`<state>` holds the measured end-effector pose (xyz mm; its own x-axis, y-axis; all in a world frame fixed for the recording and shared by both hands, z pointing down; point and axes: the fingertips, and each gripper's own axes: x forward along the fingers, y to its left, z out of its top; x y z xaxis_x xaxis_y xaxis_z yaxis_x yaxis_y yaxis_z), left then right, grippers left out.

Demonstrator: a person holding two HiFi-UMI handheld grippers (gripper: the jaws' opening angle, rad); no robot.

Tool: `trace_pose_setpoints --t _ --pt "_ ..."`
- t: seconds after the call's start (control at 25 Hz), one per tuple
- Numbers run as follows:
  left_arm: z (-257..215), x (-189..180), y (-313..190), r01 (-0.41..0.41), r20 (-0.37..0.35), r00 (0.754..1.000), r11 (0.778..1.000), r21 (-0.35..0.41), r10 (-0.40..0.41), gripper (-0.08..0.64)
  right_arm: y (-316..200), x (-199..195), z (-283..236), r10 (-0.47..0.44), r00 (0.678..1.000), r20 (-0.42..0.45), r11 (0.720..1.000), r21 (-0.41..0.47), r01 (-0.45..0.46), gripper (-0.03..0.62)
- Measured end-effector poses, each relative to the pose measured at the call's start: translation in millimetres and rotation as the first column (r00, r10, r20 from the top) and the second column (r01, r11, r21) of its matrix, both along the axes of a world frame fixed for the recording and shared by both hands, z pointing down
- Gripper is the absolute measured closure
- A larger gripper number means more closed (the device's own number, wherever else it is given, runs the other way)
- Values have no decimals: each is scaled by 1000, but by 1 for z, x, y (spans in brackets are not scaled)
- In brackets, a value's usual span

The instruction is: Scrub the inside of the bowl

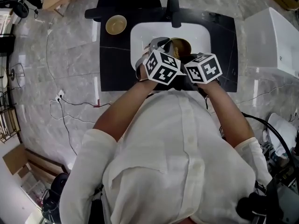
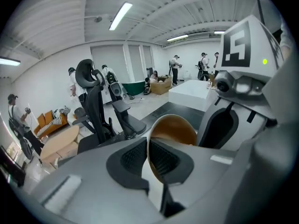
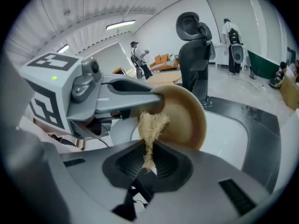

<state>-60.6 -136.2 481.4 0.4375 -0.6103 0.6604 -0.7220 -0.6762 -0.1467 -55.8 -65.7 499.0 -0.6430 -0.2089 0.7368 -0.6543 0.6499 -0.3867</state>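
Grey marble floor surrounds a black countertop (image 1: 224,41) with a white rectangular sink basin (image 1: 140,36) and a black tap (image 1: 173,6) behind it, seen from the head view. A person in a white shirt leans over the basin. The left gripper (image 1: 164,45) and the right gripper (image 1: 183,55), each carrying a marker cube, meet over the sink around a glossy brown round bowl (image 1: 181,45). A second, paler tan bowl (image 1: 115,24) sits on the counter, well to the left.

From the left gripper view, an open room with black office chairs and ceiling strip lights lies behind. The jaws are almost together, pinching the brown bowl's thin wall between the ribbed black pads (image 2: 166,158). The bowl stands on edge above them, with the right gripper's body just beside it.

From the right gripper view, the jaws are closed tight on a straw-coloured tuft of fibrous scrubber (image 3: 150,125). Its frayed top lies at the bowl's left edge, beside the left gripper's jaw holding the rim. The bowl hangs tilted above the white basin.
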Motion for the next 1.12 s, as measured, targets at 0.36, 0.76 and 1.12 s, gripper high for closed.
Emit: trace_pose_setpoints --t 0.36,0.76,1.12 --pt "5 24 -1 28 68 997 998 49 -32 546 -10 32 5 -98 992 -82 995 -4 98 551" --pt "16 30 5 21 136 990 999 34 -26 550 -26 48 8 -175 962 -209 977 81 195 551" --pt "31 24 14 73 85 994 996 -50 -68 549 -25 54 15 -163 954 -253 978 86 190 551"
